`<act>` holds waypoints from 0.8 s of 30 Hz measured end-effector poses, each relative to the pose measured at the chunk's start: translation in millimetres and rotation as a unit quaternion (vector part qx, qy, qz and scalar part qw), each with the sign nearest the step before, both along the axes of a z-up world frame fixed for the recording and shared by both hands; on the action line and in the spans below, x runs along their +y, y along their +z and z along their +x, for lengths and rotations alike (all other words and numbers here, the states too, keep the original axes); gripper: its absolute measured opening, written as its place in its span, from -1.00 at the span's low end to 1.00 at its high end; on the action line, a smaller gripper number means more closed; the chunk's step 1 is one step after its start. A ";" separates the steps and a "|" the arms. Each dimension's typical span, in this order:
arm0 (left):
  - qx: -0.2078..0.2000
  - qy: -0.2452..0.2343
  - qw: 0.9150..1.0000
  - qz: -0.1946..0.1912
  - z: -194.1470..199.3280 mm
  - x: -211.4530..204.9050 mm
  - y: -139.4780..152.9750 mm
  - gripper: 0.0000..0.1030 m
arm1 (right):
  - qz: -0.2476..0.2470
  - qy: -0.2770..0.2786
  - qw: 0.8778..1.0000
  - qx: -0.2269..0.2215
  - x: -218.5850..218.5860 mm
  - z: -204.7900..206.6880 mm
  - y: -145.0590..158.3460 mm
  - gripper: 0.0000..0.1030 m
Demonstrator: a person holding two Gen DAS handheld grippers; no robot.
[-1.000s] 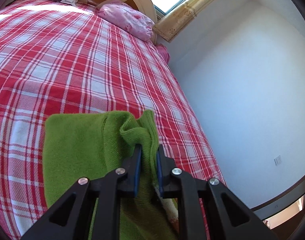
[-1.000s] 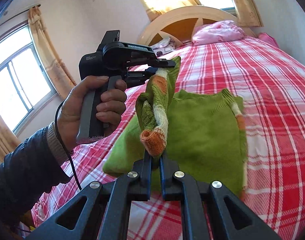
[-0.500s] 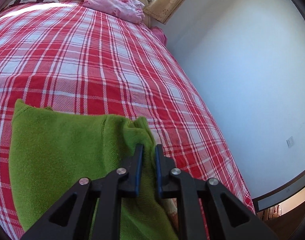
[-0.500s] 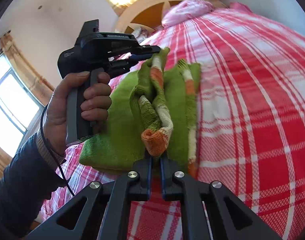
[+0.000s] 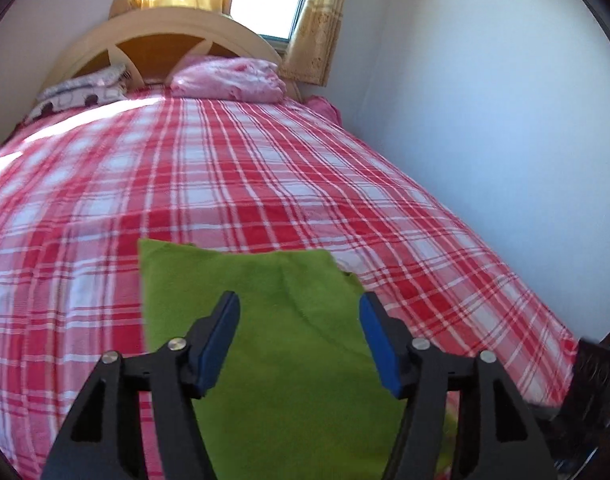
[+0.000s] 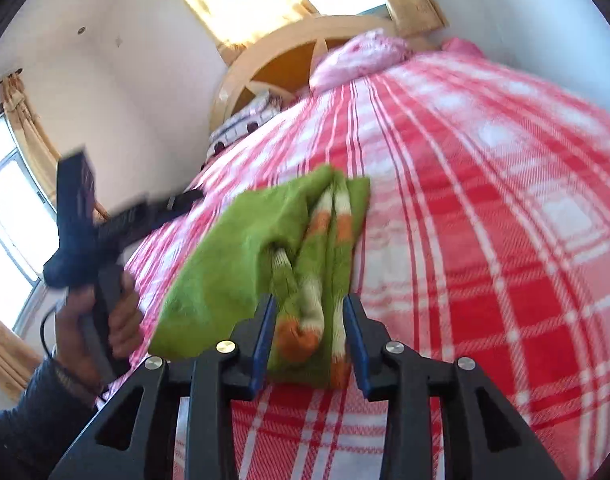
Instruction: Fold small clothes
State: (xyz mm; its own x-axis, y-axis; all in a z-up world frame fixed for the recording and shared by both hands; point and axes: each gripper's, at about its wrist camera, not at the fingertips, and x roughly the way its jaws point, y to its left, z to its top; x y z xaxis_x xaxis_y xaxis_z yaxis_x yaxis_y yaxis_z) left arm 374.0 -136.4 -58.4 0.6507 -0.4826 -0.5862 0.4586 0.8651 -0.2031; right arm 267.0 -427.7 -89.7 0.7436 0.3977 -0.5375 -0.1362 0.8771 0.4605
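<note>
A small green knit sweater lies folded on the red-and-white plaid bed. In the right wrist view the sweater shows its orange-and-white striped sleeves laid on top. My left gripper is open above the sweater with nothing between its blue pads. My right gripper is open, its pads on either side of the striped cuff at the near edge. The left gripper's handle, held in a hand, is blurred at the left of the right wrist view.
A pink pillow and a patterned pillow lie at the wooden headboard. A white wall runs along the bed's right side. A dark object stands past the bed's near right corner. Windows with yellow curtains are behind the headboard.
Both grippers have opened and let go of the sweater. The sleeve that hung between them now lies on the folded sweater. The left gripper has drawn back to the left.
</note>
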 end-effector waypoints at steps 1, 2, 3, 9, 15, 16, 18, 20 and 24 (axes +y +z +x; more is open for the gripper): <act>-0.013 0.009 1.000 0.008 -9.2 13.7 -1.3 0.37 | -0.002 0.005 1.000 -0.007 1.6 2.8 5.5 -0.30; -0.022 0.017 1.000 0.011 -18.6 27.3 -4.6 0.48 | -0.004 0.011 1.000 -0.007 5.1 9.1 9.5 -0.30; -0.026 0.025 0.999 0.016 -23.2 33.9 -7.7 0.53 | -0.004 0.015 1.000 -0.006 8.6 16.6 12.3 -0.30; 0.006 0.040 0.999 0.033 -35.5 47.8 -46.9 0.59 | 0.010 0.049 0.997 0.061 32.2 91.7 2.3 -0.30; -0.004 0.032 0.999 0.041 -38.5 37.3 -56.4 0.59 | -0.004 0.052 0.994 0.092 37.8 105.4 -5.3 -0.73; -0.006 0.029 0.999 0.041 -39.5 37.1 -55.6 0.59 | -0.016 0.043 0.996 0.073 37.1 96.3 4.0 -0.73; -0.008 0.021 0.999 0.039 -42.8 36.0 -56.4 0.60 | -0.029 0.029 0.998 0.047 34.9 85.5 17.8 -0.74; -0.009 0.015 0.999 0.039 -43.7 33.3 -58.8 0.68 | -0.049 0.016 0.998 0.046 32.3 82.4 19.2 -0.74; -0.001 0.012 0.998 0.055 -45.4 28.4 -65.4 0.71 | -0.063 0.019 0.993 0.097 31.4 96.3 -15.4 -0.68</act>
